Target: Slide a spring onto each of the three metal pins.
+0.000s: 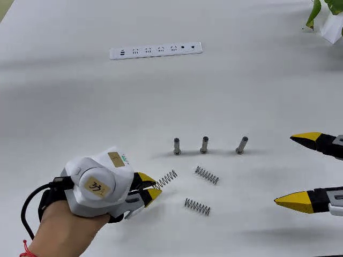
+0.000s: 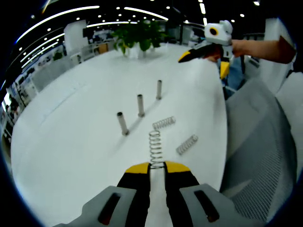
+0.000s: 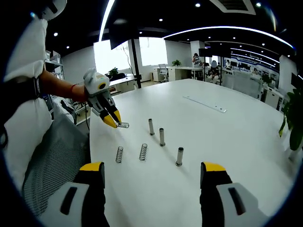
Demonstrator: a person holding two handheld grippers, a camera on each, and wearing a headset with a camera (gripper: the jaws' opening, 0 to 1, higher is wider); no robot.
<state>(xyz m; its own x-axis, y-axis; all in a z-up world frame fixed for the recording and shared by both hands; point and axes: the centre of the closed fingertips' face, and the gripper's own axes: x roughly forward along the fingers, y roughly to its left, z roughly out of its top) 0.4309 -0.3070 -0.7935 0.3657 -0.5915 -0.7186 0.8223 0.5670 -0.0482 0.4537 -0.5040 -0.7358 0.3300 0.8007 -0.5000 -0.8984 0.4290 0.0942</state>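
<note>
Where the left gripper (image 1: 150,194) shows in the head view, held in a hand (image 1: 64,230), its yellow-tipped jaws are pinched together on one end of a spring (image 1: 166,179). In the left gripper view the spring (image 2: 155,147) runs straight out ahead of the left gripper (image 2: 157,166), its long axis in line with the jaws. Its free end stops short of the nearest pin (image 2: 122,123), which stands ahead and a little to the left. I cannot tell whether that free end rests on the counter (image 1: 80,107) or hangs just above it.

The three metal pins (image 1: 204,144) stand upright in a row beyond the left gripper, apart from one another. Two loose springs (image 1: 206,175) (image 1: 197,206) lie flat ahead of it and to its right, between it and the right gripper (image 1: 297,170). Nothing lies between the held spring and the nearest pin.

The right gripper has its jaws spread wide with nothing between them. Its body is cut off by the edge of the head view. In its own view the right gripper (image 3: 152,166) faces the pins and the loose springs.

Well beyond the pins a white power strip (image 1: 156,51) lies on the counter. Farther still, a plant (image 1: 321,10) is partly cut off at the corner.
</note>
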